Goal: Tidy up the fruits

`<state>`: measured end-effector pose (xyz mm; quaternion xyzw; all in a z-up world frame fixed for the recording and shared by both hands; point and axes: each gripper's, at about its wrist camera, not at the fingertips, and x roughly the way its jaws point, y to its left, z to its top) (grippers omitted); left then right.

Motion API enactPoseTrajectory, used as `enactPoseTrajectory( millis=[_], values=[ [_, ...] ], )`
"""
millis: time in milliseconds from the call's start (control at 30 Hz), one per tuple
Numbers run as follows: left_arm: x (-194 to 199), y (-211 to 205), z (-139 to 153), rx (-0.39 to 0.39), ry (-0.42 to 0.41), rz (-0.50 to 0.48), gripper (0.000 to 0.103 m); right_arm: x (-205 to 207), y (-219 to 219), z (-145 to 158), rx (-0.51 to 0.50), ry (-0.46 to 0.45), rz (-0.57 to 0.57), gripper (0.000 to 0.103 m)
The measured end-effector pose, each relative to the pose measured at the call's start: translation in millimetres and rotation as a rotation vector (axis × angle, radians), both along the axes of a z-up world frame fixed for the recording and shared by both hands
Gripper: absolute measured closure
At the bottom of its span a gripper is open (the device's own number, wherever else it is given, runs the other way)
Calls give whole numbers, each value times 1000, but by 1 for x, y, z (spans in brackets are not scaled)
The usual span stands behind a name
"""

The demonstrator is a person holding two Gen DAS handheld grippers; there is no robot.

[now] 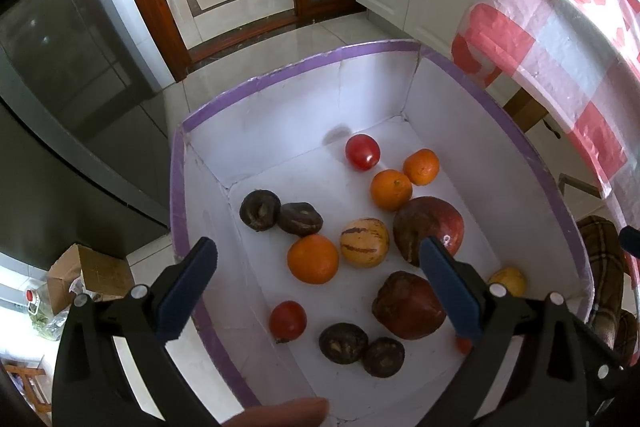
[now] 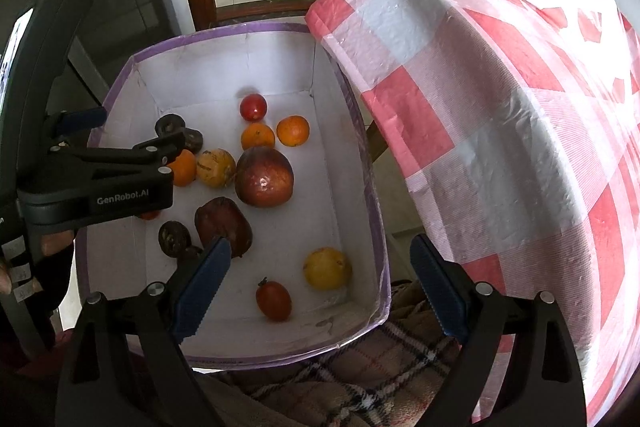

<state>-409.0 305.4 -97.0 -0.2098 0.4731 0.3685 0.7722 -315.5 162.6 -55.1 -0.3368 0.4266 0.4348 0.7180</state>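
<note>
- White cardboard forms the box (image 1: 304, 99), its rim edged with purple tape; all the fruit lies loose on its floor.
- Near the far wall sits a red tomato (image 1: 362, 152), with two small oranges (image 1: 391, 189) just beside it toward the far right corner.
- Along the left wall lie two dark brown wrinkled fruits (image 1: 260, 209), touching each other.
- In the middle, a larger orange (image 1: 313, 259) rests just beside a striped yellow fruit (image 1: 364, 243), and a big red-brown pomegranate (image 1: 428, 229) lies to the right of that.
- A second, darker pomegranate (image 1: 408, 305) sits nearer the near edge, with two more dark fruits (image 1: 343, 343) and another tomato (image 1: 287, 321) close by.
- A plain yellow fruit (image 2: 327, 268) and an oblong tomato (image 2: 273, 297) lie toward the near right corner.
- The left gripper (image 1: 320, 283) hangs over the left side of the box, its blue-padded jaws spread wide with nothing between them.
- The right gripper (image 2: 324, 287) hovers above the near right corner, jaws likewise apart and empty.
- A red-and-white checked plastic cloth (image 2: 500, 107) drapes over the table just right of the box.
- A plaid fabric (image 2: 360, 367) lies under the box's near edge.
</note>
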Motion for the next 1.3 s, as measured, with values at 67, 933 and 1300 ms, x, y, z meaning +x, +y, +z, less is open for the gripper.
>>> enactPoseTrajectory(
  millis=[67,933,1300],
  values=[
    [0,0,0,-1,0,0,2,0,0,0,1,0,0,15],
    [-2,8,-7,-12,44,21,2,-3,-2,-12,-18,8,18,15],
    [2,1,-2,92,87,-4,2,-4,-2,-12,-23,5,29,15]
  ],
)
